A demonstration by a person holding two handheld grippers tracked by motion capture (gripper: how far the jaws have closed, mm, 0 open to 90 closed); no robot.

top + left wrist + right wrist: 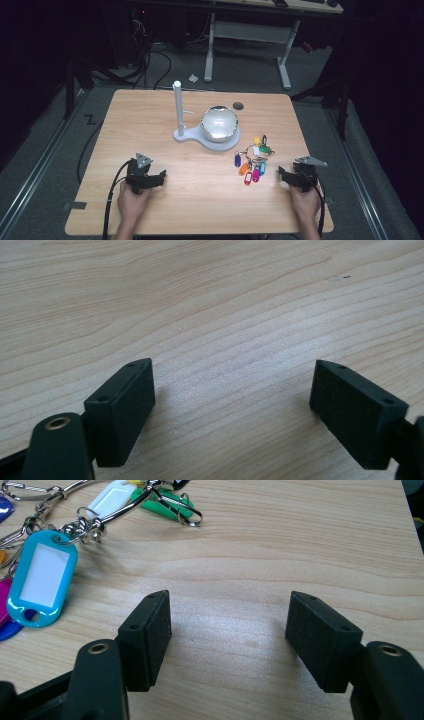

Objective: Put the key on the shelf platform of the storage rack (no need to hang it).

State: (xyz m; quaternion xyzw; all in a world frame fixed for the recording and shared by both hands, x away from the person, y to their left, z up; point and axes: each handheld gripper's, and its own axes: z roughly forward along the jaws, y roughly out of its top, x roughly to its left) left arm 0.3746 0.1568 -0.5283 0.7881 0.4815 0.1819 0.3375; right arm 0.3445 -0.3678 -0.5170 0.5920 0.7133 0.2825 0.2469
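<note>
A bunch of coloured key tags [252,160] on metal rings lies right of the table's middle. A white stand with an upright post [178,107] and a shiny metal bowl [219,124] on its base sits at the table's centre back. My left gripper [159,176] rests low at the front left, open, with bare wood between its jaws [232,400]. My right gripper [284,175] rests at the front right, open and holding nothing [230,630]. The key tags lie just left of it, a light-blue tag [42,577] and a white tag [111,498] closest.
The wooden table [150,125] has a small round grommet hole [238,105] behind the bowl. A white desk frame [250,45] and cables stand on the floor beyond the table's far edge.
</note>
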